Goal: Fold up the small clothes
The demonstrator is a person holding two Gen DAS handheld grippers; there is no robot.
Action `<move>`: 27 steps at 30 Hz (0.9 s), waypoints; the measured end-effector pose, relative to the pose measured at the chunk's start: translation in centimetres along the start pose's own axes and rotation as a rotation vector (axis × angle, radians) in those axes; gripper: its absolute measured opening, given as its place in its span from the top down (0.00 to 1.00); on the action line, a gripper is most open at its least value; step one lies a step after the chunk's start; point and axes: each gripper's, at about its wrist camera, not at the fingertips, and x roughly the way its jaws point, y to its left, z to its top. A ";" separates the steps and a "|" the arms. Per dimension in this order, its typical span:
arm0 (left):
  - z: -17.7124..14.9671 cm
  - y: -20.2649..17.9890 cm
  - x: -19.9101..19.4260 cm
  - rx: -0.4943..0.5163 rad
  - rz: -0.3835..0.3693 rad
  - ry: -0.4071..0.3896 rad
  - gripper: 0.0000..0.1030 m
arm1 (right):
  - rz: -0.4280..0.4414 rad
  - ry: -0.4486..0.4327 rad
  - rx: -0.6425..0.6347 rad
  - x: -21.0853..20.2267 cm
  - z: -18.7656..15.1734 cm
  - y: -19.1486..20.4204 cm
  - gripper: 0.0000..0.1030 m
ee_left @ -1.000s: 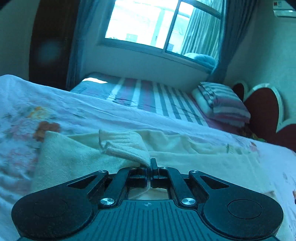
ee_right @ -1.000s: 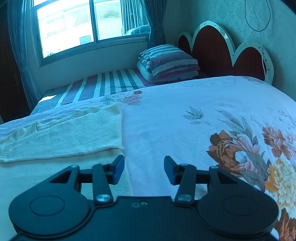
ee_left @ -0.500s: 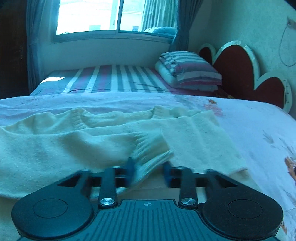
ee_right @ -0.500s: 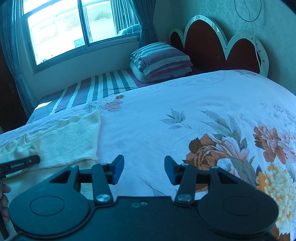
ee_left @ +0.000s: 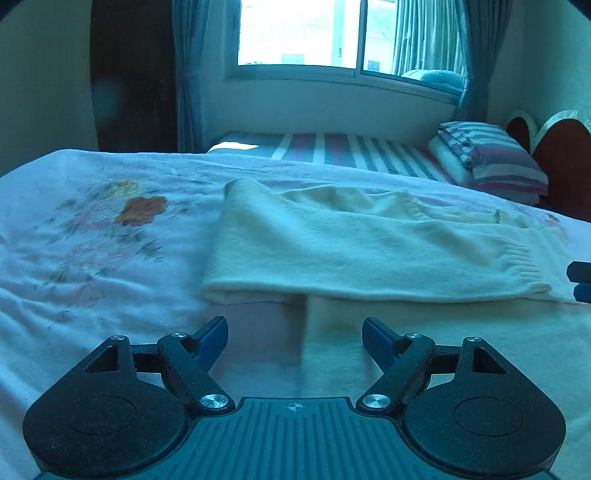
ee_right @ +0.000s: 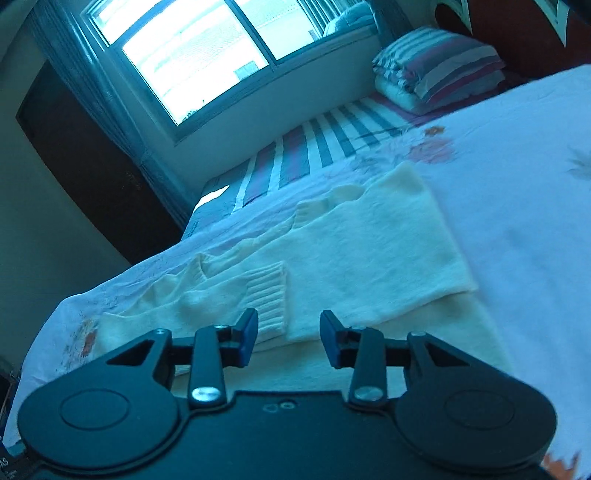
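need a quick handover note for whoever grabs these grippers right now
Left gripper: open, empty, low over the near edge of the cream sweater.
Right gripper: open, empty, pointing at the ribbed sleeve cuff.
Sweater lies flat on the floral bedspread.
Done: both sleeves are folded across the body, the cuff resting on top.
Left: fold the body over, probably bottom hem up toward the collar, then smooth it.

Floral bedspread (ee_left: 92, 236); striped sheet (ee_left: 354, 151) beyond; striped pillow (ee_left: 491, 158) by dark-red headboard (ee_left: 561, 155); curtained window (ee_left: 317, 33).
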 end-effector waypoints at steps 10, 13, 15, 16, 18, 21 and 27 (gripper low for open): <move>0.1 1.1 1.8 -0.032 -0.017 -0.004 0.22 | -0.011 0.024 -0.006 3.1 -0.3 2.7 0.94; 0.4 1.1 2.4 -0.014 -0.011 0.004 0.22 | -0.032 -0.033 -0.052 2.0 0.4 3.2 0.94; 0.5 1.2 2.6 -0.014 -0.010 0.002 0.22 | -0.066 -0.084 -0.078 0.7 1.1 3.1 0.94; 0.5 1.2 2.7 -0.016 -0.010 0.001 0.22 | -0.076 -0.099 -0.079 0.1 1.6 2.6 0.94; 0.5 1.1 2.8 -0.019 -0.006 -0.001 0.22 | -0.101 -0.104 -0.076 -0.7 2.4 1.5 0.94; 0.6 1.0 2.9 -0.023 0.001 -0.003 0.22 | -0.157 -0.109 -0.090 -1.3 3.1 -0.4 0.94; 0.8 1.2 3.2 -0.034 0.008 -0.014 0.22 | -0.199 -0.110 -0.078 -1.7 3.7 -3.1 0.94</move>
